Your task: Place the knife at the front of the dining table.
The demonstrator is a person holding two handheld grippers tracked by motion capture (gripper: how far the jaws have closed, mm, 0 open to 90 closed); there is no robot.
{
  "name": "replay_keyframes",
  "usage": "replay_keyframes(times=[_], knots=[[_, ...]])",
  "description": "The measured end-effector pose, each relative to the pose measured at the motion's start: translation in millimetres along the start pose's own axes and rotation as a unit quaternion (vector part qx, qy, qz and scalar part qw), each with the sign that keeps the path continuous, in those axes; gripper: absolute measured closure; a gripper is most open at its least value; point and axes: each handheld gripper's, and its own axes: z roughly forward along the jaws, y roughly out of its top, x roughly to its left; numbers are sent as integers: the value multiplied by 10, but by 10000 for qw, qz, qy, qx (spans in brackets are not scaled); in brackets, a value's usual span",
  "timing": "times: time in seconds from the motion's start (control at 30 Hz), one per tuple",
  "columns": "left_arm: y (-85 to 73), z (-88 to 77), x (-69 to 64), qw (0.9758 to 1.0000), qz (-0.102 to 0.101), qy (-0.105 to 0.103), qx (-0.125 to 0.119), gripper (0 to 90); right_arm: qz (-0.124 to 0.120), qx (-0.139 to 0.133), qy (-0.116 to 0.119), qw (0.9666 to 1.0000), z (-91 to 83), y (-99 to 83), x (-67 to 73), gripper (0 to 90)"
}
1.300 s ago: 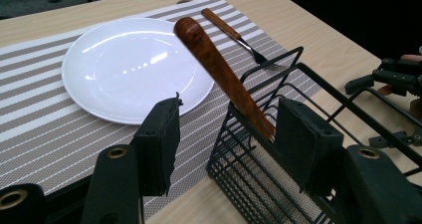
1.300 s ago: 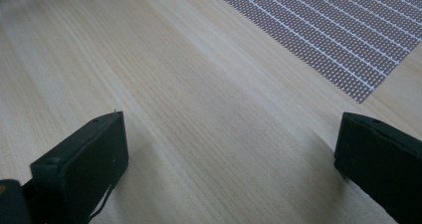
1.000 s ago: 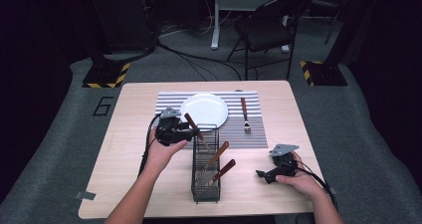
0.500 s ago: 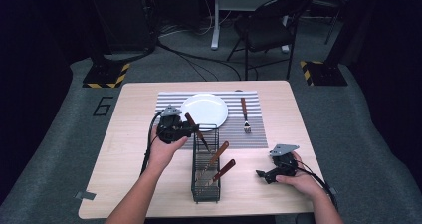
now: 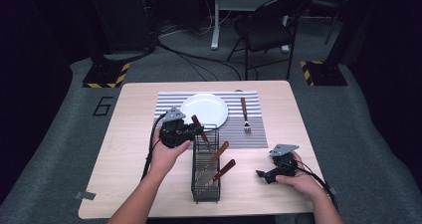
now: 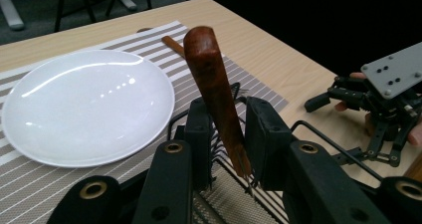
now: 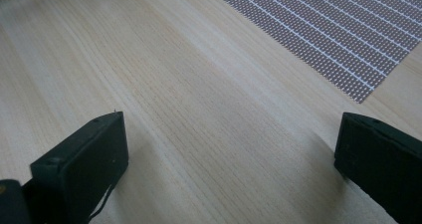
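Note:
A black wire caddy (image 5: pixel 205 184) stands on the table in front of a white plate (image 5: pixel 204 109). Three wooden-handled utensils lean in it. My left gripper (image 5: pixel 199 131) reaches in from the left at the rear one. Its jaws have just been closing, and in the left gripper view the pads (image 6: pixel 199 129) sit against both sides of that brown handle (image 6: pixel 209 69). My right gripper (image 5: pixel 261 174) rests low over bare wood at the right. Its jaws (image 7: pixel 231 149) are wide apart with nothing between them.
A fork (image 5: pixel 244 113) with a wooden handle lies on the striped placemat (image 5: pixel 169 104) to the right of the plate. Two other handles (image 5: pixel 219 153) slant out of the caddy toward the right. A folding chair (image 5: pixel 268 30) stands beyond the table.
The left gripper's jaws have drawn in around the rear handle. Both hands have stayed about where they were.

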Motion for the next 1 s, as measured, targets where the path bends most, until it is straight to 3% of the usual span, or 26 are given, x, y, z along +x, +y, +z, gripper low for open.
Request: replay_keyframes(times=[0.17,0.4,1.0], knots=[[-31,71,-53,9999,-44,-130,-30,748,-2,-1,0,10000,0,0,0,0],[-96,229,-121,9993,-70,-317,178,771,2,-1,0,10000,0,0,0,0],[-58,285,-217,9980,104,-543,304,802,-4,1,-3,10000,1,0,1,0]])
